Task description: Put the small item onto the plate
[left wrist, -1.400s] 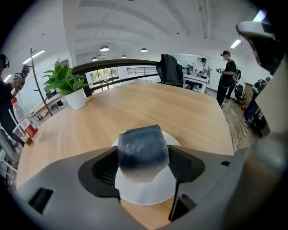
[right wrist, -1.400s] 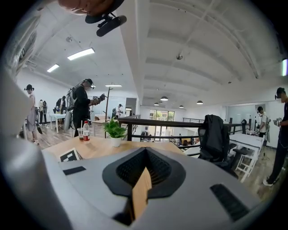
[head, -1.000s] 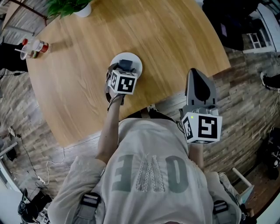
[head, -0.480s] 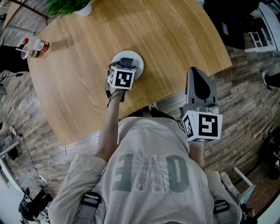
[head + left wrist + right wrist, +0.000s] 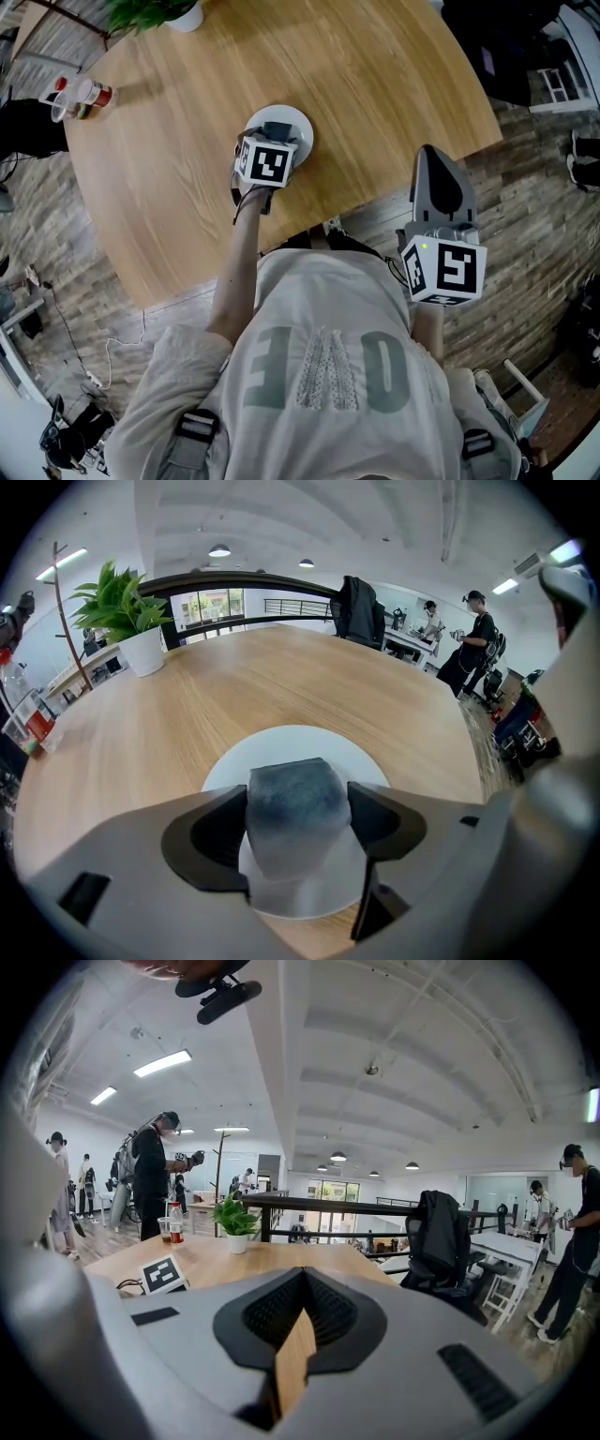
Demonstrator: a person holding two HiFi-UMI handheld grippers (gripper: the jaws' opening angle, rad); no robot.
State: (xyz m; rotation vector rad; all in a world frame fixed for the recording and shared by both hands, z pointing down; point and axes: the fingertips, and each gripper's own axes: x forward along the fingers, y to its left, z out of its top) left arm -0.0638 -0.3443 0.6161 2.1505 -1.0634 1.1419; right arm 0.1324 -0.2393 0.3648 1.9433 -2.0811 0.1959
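**Right gripper** [image 5: 437, 176]: held off the desk edge, well apart from the plate, on the person's right. The fingers are closed together with nothing between them, and only a sliver of wood shows through the seam. It has no part in this step.

**Left gripper** [image 5: 300, 819]: poised directly above the plate, with the marker cube uppermost in the head view. Its fingers [image 5: 214, 841] are clamped on the small item, one on each flank.

**Small item** [image 5: 298, 801]: a grey, soft-looking block with rounded top edges. It is gripped at its middle and sits over the near half of the plate. From the left gripper view its base appears to be low over the plate, but I cannot tell whether it touches.

**Plate** [image 5: 281, 744]: white, round, otherwise bare, and well inside the desk's near edge.

**Desk** [image 5: 375, 84]: round, with a pale wood grain.

**Potted plant** [image 5: 127, 611]: far beyond the plate, to its left, at the desk's far edge.

**Bottle** [image 5: 90, 96]: red-labelled, far left of the plate near the desk rim.

**Handling note**: the step in hand looks like the release.
- Lower until the block rests flat on the plate, then part the fingers evenly so neither side drags it.
- Lift straight up, clear of the rim.
- The block looks light and may cling to a pad, so a slow opening would suit it.
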